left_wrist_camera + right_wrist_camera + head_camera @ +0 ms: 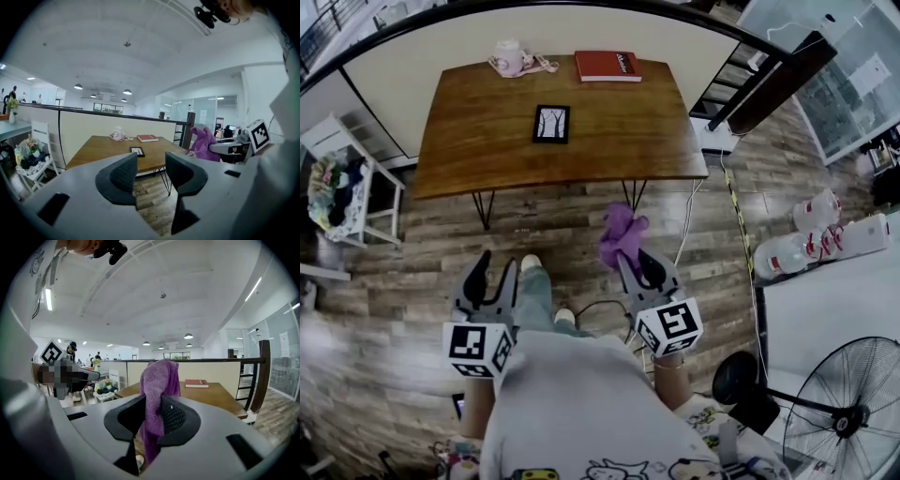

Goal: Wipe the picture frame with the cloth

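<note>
While standing back from the tabletop [478,150], note right tongs [636,262] clamped on the purple cloth [622,232] and left tongs [499,270] parted, empty. Step close, lay a loose fold flat on the picture frame [551,124] lying mid-tabletop, steady its edge with the left. Brown wood, hairpin legs, red book [607,66] and pink cup [508,58] at far edge; plank floor [572,211], fan [853,403] nearby.

Bright ceiling lamps, sharp centres, strong fisheye bending at edges.
</note>
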`<state>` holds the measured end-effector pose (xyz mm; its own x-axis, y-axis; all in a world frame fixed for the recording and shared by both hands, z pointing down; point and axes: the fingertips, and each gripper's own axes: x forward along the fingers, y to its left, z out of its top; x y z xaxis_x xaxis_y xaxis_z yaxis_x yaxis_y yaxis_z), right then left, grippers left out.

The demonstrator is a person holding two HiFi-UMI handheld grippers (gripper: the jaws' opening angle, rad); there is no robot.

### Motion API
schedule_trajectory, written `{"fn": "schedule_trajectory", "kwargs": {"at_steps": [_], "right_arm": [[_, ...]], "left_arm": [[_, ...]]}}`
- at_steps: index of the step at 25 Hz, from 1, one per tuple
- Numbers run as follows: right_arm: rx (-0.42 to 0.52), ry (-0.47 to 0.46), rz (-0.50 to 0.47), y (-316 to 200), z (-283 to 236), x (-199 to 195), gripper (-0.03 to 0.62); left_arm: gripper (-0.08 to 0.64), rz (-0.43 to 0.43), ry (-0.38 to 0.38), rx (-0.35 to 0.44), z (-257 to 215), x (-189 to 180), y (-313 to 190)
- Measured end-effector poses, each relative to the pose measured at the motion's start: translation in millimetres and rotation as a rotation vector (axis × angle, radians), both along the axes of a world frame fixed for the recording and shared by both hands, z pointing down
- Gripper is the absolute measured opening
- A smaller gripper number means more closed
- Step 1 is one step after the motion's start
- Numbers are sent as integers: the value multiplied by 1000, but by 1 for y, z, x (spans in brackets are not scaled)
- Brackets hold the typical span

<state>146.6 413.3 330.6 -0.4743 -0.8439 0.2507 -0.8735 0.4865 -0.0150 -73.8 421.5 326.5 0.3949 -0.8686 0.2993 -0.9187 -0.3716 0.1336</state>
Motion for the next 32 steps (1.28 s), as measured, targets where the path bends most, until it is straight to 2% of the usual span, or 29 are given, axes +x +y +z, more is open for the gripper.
{"fn": "schedule_trajectory", "kwargs": {"at_steps": [6, 20, 32], "right_arm": [[-12, 1, 8, -41, 3, -5, 64], [-22, 14, 51, -194, -5, -54, 64], [-52, 27, 130, -238, 0, -75, 64]], "left_arm": [[175, 7, 12, -13, 6, -6, -44], [195, 51, 43, -19, 4, -58, -208], [230, 135, 55, -53, 15, -80, -264]]}}
